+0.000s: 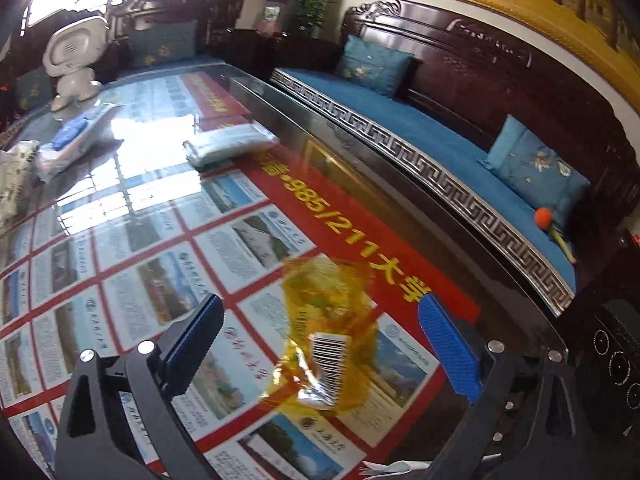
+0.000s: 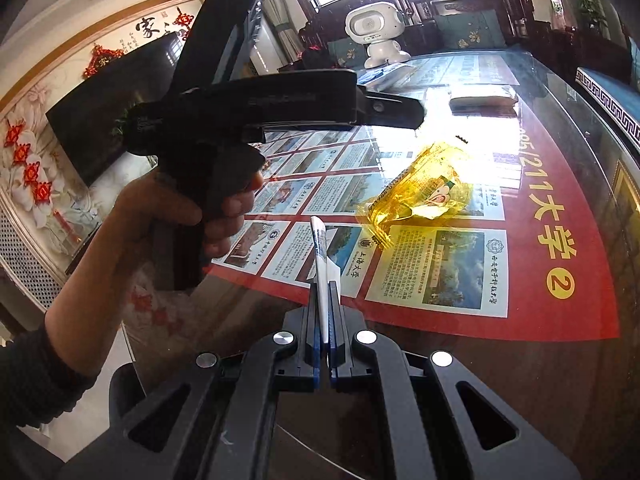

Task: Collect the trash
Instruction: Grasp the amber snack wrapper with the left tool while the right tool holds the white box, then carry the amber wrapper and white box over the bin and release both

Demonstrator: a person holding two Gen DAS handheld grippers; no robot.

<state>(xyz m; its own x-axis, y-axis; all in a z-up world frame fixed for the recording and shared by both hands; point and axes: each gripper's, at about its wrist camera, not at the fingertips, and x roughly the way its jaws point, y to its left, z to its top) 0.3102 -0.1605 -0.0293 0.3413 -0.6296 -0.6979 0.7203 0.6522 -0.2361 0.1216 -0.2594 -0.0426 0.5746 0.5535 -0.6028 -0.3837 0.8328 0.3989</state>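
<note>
Hovering spread wide, the left gripper (image 1: 332,344) straddles a crumpled yellow cellophane wrapper (image 1: 324,332) lying on the glass-topped table (image 1: 152,184), fingers apart from it. Nearer the table's edge, the right gripper (image 2: 325,280) pinches a thin white paper strip (image 2: 322,256).

I see a glossy glass surface (image 1: 152,184) with a red poster (image 1: 360,240) of university pictures under the glass. On it lies a crumpled yellow wrapper (image 1: 324,332) near me. Farther away lie a white folded packet (image 1: 228,144), a blue-and-white pack (image 1: 76,140) and a white toy robot (image 1: 76,60).
</note>
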